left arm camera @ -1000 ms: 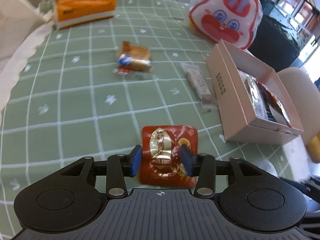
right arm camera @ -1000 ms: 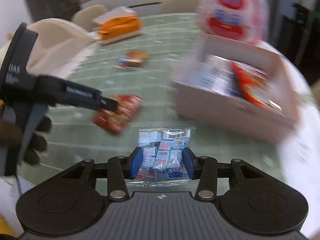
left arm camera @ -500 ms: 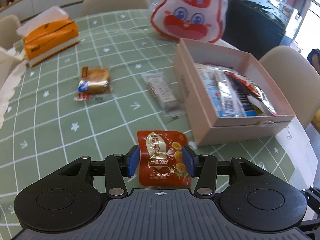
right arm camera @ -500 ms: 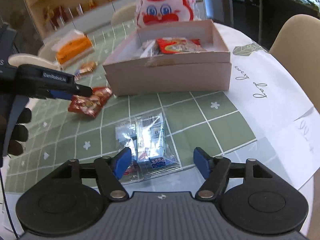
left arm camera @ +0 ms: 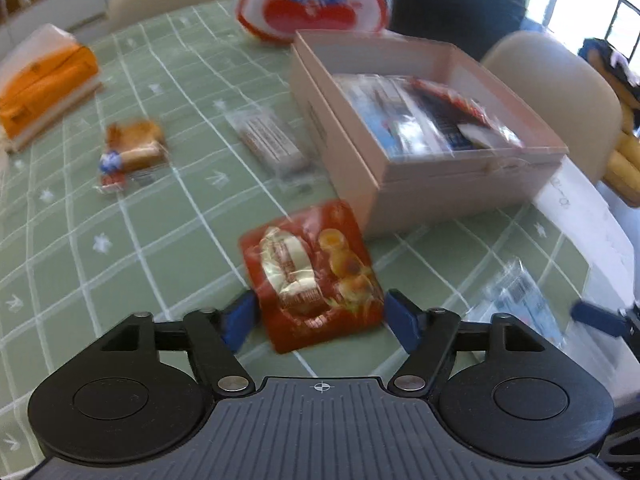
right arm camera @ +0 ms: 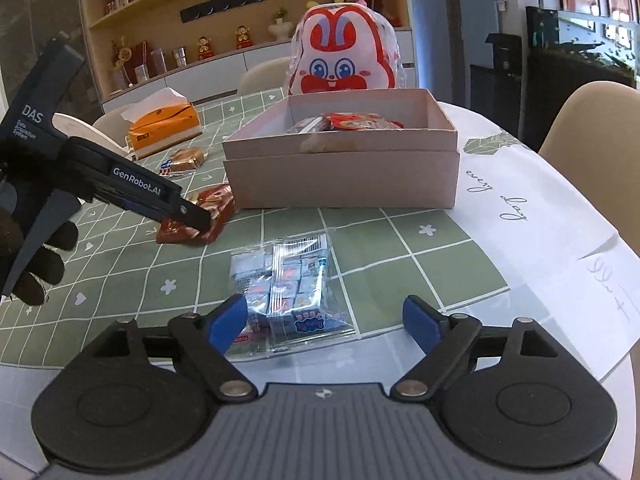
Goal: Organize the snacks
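My left gripper (left arm camera: 320, 316) is open, its blue fingers on either side of the red quail-egg packet (left arm camera: 314, 274), which lies on the green checked tablecloth just in front of the pink box (left arm camera: 376, 168). My right gripper (right arm camera: 326, 318) is open around the clear bag of small blue candies (right arm camera: 288, 284), which lies flat on the cloth. The pink box (right arm camera: 344, 180) holds several snack packets. In the right wrist view the left gripper (right arm camera: 196, 216) rests over the red packet (right arm camera: 214, 204).
A wrapped bread snack (left arm camera: 132, 148) and a clear wrapped bar (left arm camera: 268, 140) lie left of the box. An orange tissue pack (left arm camera: 44, 88) and a red-and-white rabbit bag (left arm camera: 316, 0) stand farther back. White paper (right arm camera: 540, 216) covers the table's right edge. Chairs surround the table.
Both grippers have opened. The red packet and the candy bag, held a second ago, now lie on the cloth. The right gripper opened first, the left after it.
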Motion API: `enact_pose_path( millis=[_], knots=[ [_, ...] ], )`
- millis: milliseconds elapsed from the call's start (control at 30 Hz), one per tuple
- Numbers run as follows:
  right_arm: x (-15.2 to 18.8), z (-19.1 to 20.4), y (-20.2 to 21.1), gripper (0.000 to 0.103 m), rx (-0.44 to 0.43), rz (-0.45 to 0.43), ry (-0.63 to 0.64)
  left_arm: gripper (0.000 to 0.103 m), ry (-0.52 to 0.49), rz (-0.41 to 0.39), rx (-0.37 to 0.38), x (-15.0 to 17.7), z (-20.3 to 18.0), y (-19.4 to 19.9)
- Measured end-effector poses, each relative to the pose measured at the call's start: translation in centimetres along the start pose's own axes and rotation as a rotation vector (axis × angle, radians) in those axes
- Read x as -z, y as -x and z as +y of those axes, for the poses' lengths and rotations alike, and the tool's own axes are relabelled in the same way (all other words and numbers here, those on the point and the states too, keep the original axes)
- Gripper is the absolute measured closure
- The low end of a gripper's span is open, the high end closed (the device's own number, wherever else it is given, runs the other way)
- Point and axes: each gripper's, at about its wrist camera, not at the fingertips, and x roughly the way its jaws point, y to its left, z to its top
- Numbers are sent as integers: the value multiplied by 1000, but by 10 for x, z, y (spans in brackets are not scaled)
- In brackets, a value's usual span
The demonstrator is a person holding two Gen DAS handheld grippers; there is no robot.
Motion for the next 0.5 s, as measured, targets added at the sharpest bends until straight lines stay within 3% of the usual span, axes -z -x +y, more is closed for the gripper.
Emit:
enact_pose_path(
  millis=[67,200,333,500],
  knots=[
    [1,5,-1,14,14,7,37,26,16,-9,-7,2,-2,1],
    [0,7,-2,13,18,13,52,26,177,-41,6,-2,9,3],
    [1,8,-2,13,19,12,54,28,161,-24,-77,-15,2,-8],
    [1,10,-3,12,24,22,68,20,212,-63,-68,-23,8,-17]
  ],
)
